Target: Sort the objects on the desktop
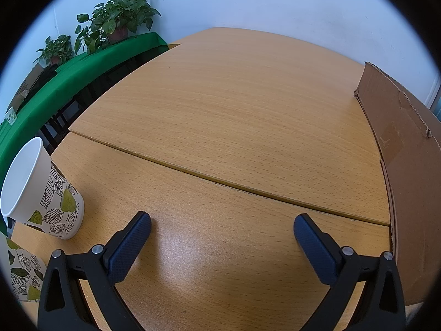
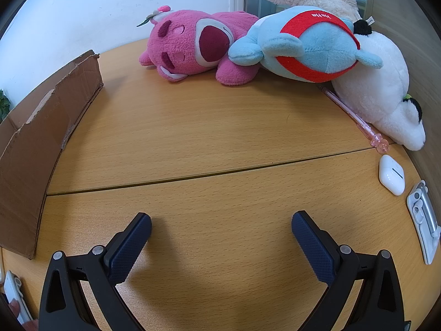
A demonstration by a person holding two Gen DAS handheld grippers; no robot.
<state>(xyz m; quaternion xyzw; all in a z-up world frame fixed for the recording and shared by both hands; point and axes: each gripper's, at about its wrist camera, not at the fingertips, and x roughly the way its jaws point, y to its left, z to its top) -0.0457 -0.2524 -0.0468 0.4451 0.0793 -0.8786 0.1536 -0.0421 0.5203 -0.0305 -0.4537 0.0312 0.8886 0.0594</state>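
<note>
Ahead, plush toys (image 2: 248,47) — right hand-held gripper (image 2: 222,227) spread, empty

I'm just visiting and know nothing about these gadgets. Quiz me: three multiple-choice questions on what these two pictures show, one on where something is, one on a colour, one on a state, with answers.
1. Where does the pink pen lie?
A. inside the cardboard box
B. beside the white plush toy
C. in a paper cup

2. What colour is the band around the light blue plush?
A. red
B. green
C. yellow

3. How stand the right gripper's jaws?
A. shut on the pen
B. shut on nothing
C. open, holding nothing

Answers: 1 B, the pen runs along the edge of the white plush toy on the table. 2 A, a red band wraps its body. 3 C, the fingers stand wide apart over bare wood.
</note>
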